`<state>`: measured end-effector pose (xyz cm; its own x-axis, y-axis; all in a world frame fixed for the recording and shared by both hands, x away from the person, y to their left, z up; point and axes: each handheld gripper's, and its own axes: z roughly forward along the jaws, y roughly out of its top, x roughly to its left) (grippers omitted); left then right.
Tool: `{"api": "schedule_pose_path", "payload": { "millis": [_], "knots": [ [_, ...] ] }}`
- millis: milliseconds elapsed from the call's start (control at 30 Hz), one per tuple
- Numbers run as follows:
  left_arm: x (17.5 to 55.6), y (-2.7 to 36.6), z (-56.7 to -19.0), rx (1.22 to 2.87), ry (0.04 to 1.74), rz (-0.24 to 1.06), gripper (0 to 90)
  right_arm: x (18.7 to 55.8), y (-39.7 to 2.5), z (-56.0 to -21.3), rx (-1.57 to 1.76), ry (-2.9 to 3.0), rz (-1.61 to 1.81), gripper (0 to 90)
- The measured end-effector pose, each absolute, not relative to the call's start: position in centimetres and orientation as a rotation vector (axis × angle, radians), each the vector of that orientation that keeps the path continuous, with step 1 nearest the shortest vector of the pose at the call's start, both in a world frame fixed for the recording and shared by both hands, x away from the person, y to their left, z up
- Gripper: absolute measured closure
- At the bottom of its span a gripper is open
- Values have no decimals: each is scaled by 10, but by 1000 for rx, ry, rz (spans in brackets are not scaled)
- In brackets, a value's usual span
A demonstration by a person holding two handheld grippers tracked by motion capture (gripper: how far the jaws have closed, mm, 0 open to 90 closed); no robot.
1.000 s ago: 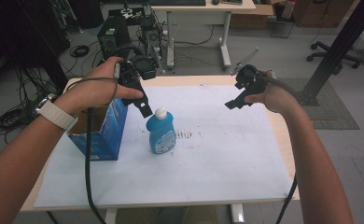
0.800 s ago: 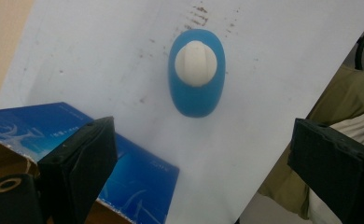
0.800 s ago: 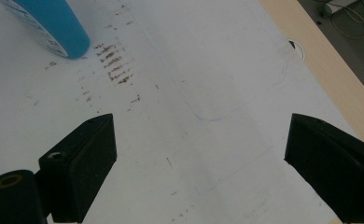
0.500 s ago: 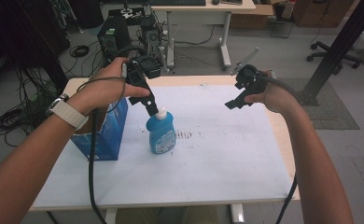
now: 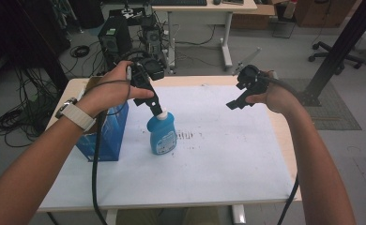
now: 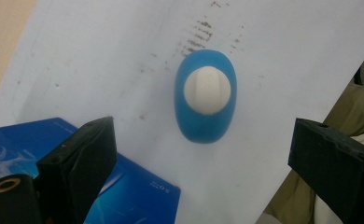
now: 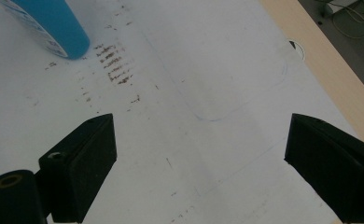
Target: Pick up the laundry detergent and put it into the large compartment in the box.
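A blue bottle with a white cap stands upright on the white sheet, left of centre. My left gripper hovers just above the cap, tilted down at it. In the left gripper view the bottle lies straight below, ahead of the open left gripper, with nothing between the jaws. My right gripper hangs in the air over the right half of the sheet. The right gripper stands open and empty, with the bottle's base far off at the upper left.
A blue cardboard box stands just left of the bottle, also seen as the box. Brown smudges mark the sheet beside the bottle. The wooden table edge runs along the right. Desks, cables and computers lie beyond the table.
My left gripper has moved right and down, from beside the box to just above the bottle's cap. The right gripper has hardly shifted.
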<state>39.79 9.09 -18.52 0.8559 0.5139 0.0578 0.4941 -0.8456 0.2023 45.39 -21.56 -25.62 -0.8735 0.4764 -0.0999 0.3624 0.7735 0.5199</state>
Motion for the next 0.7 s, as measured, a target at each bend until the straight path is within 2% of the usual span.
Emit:
{"api": "schedule_pose_path", "payload": {
  "millis": [700],
  "knots": [
    [406,83,-211,2835,771,132,78,456,-216,-258,659,2744,736,91]
  ]
}}
